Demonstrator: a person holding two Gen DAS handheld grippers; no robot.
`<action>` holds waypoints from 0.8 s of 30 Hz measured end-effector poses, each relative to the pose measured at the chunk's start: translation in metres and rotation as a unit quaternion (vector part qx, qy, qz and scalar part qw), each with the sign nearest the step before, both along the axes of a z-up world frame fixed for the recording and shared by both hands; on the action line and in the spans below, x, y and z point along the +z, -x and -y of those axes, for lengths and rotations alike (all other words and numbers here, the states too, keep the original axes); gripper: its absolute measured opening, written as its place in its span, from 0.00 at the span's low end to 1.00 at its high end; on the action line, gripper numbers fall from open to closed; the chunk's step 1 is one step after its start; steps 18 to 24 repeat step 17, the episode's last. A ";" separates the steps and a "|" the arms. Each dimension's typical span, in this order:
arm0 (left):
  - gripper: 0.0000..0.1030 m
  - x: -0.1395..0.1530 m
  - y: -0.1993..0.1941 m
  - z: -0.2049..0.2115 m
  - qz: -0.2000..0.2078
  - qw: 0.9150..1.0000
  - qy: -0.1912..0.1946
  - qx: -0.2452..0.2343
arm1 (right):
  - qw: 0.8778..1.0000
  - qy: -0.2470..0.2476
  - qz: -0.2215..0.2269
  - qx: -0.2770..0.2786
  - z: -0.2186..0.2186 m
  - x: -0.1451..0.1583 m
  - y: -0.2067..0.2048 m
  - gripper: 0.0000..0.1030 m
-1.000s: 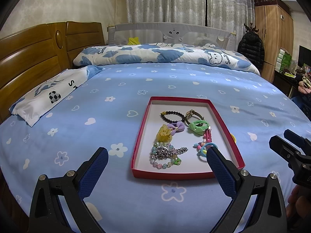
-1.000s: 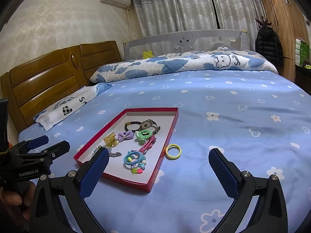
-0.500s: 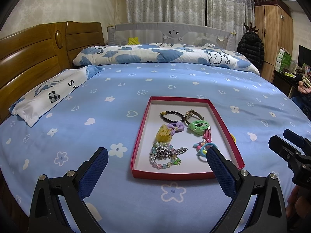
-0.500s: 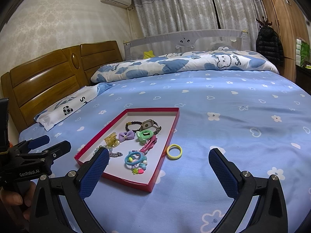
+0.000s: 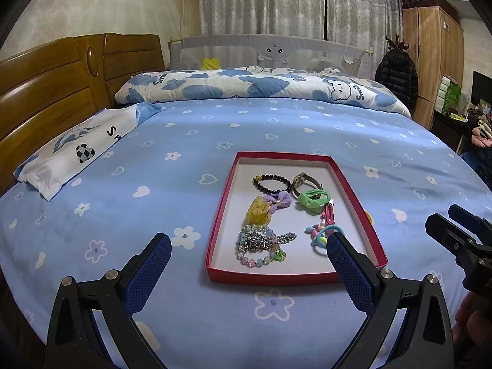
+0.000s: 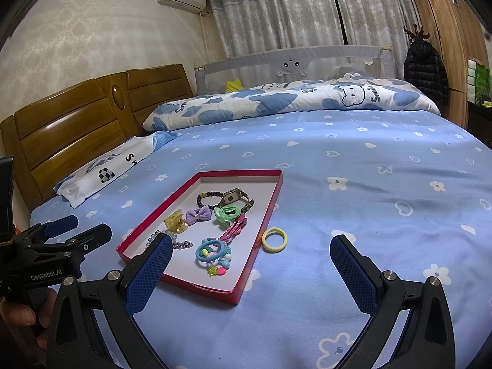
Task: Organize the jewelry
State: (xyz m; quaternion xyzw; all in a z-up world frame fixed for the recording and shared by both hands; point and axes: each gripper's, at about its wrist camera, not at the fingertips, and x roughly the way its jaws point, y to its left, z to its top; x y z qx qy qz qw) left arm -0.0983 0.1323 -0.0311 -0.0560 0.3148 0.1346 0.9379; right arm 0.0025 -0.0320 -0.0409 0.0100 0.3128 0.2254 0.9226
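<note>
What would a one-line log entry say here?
left gripper: open, empty | right gripper: open, empty | yellow hair tie: outside red tray, on bedsheet

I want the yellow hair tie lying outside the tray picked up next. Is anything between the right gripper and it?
Nothing visible. The yellow hair tie lies alone on the blue bedsheet, just beside the red tray. The open right gripper hovers nearby, with bare sheet between. Only the tray's low wall separates the tie from the tray's inside.

Tray (image 6: 270,198) on bed (image 6: 369,184); hair tie (image 6: 274,239) just right, outside.
</note>
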 end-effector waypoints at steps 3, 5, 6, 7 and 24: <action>0.99 -0.001 -0.001 0.000 -0.001 1.000 0.000 0.000 | 1.000 0.000 0.000 0.000 0.000 0.000 0.000 1.00; 0.99 -0.001 -0.001 0.000 -0.001 1.000 0.000 0.000 | 1.000 -0.001 0.000 0.000 0.001 0.000 0.000 1.00; 0.99 -0.001 -0.001 0.000 0.000 1.000 0.000 0.000 | 1.000 -0.001 0.000 0.000 0.002 0.000 -0.001 1.00; 0.99 -0.001 -0.001 0.000 -0.001 1.000 0.000 0.000 | 1.000 0.000 0.000 0.000 0.002 0.000 -0.001 1.00; 0.99 -0.003 -0.005 0.001 -0.004 1.000 0.006 -0.001 | 1.000 0.000 -0.006 -0.004 0.000 -0.003 -0.001 1.00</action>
